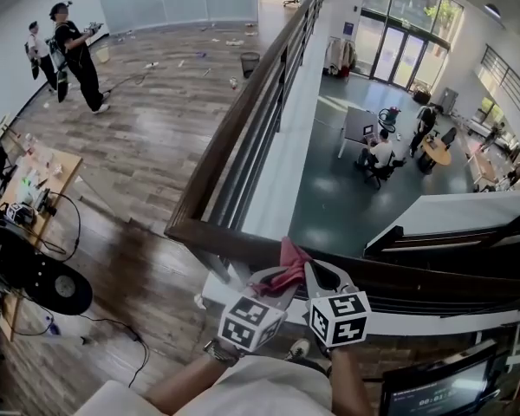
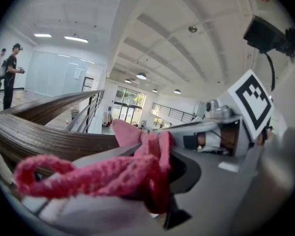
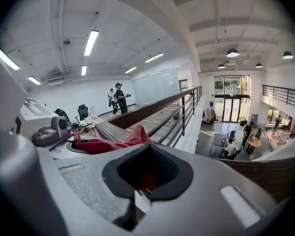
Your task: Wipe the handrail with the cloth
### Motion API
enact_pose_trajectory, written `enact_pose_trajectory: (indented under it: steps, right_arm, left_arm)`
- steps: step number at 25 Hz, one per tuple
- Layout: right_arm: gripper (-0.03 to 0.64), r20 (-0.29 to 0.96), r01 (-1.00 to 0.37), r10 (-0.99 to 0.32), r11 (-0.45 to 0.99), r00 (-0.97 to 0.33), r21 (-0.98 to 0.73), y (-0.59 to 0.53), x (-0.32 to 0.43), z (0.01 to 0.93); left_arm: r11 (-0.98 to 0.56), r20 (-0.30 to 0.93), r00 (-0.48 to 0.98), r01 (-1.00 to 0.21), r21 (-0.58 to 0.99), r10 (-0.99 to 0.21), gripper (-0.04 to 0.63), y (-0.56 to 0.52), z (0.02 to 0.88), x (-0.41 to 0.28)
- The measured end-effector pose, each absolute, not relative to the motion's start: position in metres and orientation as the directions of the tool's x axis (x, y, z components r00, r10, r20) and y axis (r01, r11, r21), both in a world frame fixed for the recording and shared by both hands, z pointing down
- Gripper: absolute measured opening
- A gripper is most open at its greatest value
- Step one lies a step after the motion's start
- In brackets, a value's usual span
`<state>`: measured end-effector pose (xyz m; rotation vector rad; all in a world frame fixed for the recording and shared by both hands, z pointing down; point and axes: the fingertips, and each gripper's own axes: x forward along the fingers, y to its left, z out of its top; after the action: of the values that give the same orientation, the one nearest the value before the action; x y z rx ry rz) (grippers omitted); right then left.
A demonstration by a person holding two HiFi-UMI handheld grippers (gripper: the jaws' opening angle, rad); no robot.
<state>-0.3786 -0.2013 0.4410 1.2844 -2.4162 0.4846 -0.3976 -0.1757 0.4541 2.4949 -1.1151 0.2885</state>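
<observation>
The dark wooden handrail [image 1: 243,120] runs away from me and turns a corner [image 1: 191,229] right in front of me. A pink cloth [image 1: 290,256] lies bunched on the near rail, just right of that corner. My left gripper [image 1: 276,277] is shut on the cloth [image 2: 137,149], a pink loop hanging out toward its camera. My right gripper [image 1: 319,272] sits close beside it, jaws closed with red cloth [image 3: 113,144] showing in their hollow and stretching across to the left gripper [image 3: 49,129]. In both gripper views the rail [image 2: 44,136] [image 3: 147,109] passes under the jaws.
Beyond the rail is a drop to a lower floor [image 1: 329,189] with people at tables [image 1: 377,150]. Two people [image 1: 74,55] stand far left on the wooden floor. A cluttered desk [image 1: 30,185] is at left, a black bin [image 1: 250,61] by the railing, a screen [image 1: 438,388] at bottom right.
</observation>
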Motion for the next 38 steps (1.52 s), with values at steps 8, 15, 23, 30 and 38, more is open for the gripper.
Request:
enact_pose_trajectory:
  steps: [8, 15, 23, 30, 38]
  right_arm:
    - [0.003, 0.448, -0.858, -0.739, 0.488, -0.502, -0.157, -0.194, -0.343, 0.442]
    - [0.003, 0.434, -0.861, -0.748, 0.477, -0.502, -0.174, -0.190, -0.320, 0.441]
    - [0.003, 0.417, -0.860, -0.754, 0.474, -0.507, -0.188, -0.187, -0.306, 0.441]
    - [0.003, 0.408, -0.858, -0.757, 0.474, -0.511, -0.197, -0.185, -0.290, 0.439]
    - [0.002, 0.394, -0.857, -0.761, 0.466, -0.516, -0.221, -0.183, -0.275, 0.438]
  left_arm:
    - [-0.637, 0.347, 0.689, -0.723, 0.269, -0.636, 0.069, -0.169, 0.455, -0.363]
    - [-0.649, 0.345, 0.702, -0.711, 0.273, -0.623, 0.069, -0.165, 0.454, -0.342]
    - [-0.656, 0.347, 0.705, -0.707, 0.266, -0.619, 0.069, -0.162, 0.454, -0.328]
    - [-0.657, 0.351, 0.705, -0.706, 0.264, -0.616, 0.069, -0.160, 0.453, -0.312]
    - [-0.666, 0.359, 0.705, -0.704, 0.248, -0.611, 0.069, -0.159, 0.452, -0.297]
